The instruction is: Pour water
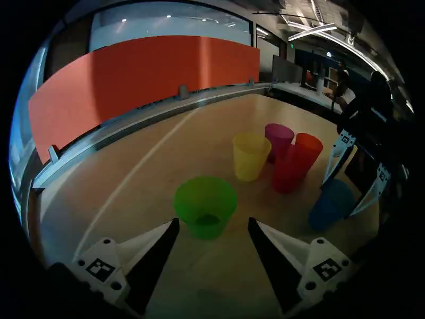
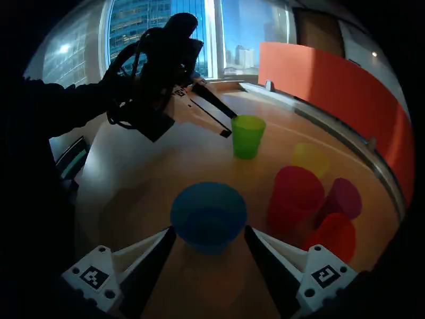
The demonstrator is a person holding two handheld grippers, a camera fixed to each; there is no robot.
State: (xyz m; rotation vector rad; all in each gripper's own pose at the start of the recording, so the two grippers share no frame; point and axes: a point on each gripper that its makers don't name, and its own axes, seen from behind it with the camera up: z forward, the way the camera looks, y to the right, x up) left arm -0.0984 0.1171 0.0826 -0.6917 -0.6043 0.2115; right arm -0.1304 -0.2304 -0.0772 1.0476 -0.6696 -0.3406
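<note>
While my open left fingers point(image 1: 154, 252) flank the green cup point(image 1: 205, 204) and my open right fingers point(image 2: 151, 258) the blue cup point(image 2: 208, 215), nothing's poured yet.

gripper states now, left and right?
Left gripper: open, green cup at its fingertips, not held.
Right gripper: open, straddling blue cup, not clamped.

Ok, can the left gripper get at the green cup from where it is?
Probably yes. The left gripper is open, and the green cup stands upright right at its fingertips with nothing between them. The yellow cup and red cup stand farther back, out of the way.
</note>
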